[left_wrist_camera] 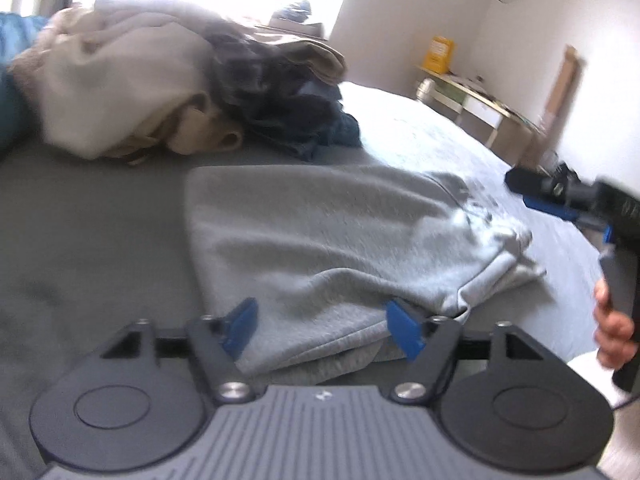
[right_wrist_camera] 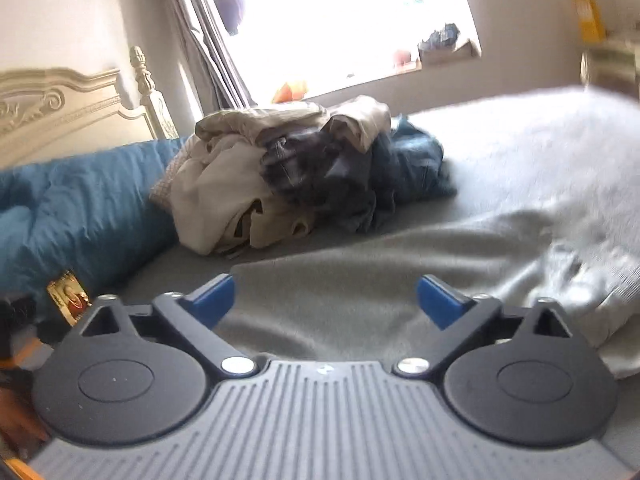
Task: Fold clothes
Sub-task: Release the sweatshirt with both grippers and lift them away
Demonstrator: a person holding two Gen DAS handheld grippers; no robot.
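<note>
My left gripper (left_wrist_camera: 322, 330) hangs over the near edge of the grey sweater (left_wrist_camera: 320, 232), jaws spread and released; the soft fleece hem lies between the blue pads (left_wrist_camera: 240, 326) but they do not press on it. The sweater lies folded on the bed (left_wrist_camera: 80, 220), a rough rectangle of nubbly knit with its layers showing at the near edge and a rumpled, bunched end to the right. The bed's cover is a flat, darker grey cloth.

My right gripper (right_wrist_camera: 324, 300) also stands released, jaws wide, holding nothing, with the sweater (right_wrist_camera: 400, 272) spread below and beyond the tips. From the left camera I see that gripper (left_wrist_camera: 560, 196) to the right of the sweater, black with blue parts, and a hand (left_wrist_camera: 612, 328) around its dark handle.

Behind the sweater sits a heap (right_wrist_camera: 304, 172) of unfolded clothes: crumpled cream fabric, a dark fuzzy piece, and navy cloth at its right side. A puffy teal duvet (right_wrist_camera: 72, 200) lies to its left, under a carved, cream headboard (right_wrist_camera: 60, 104).
</note>
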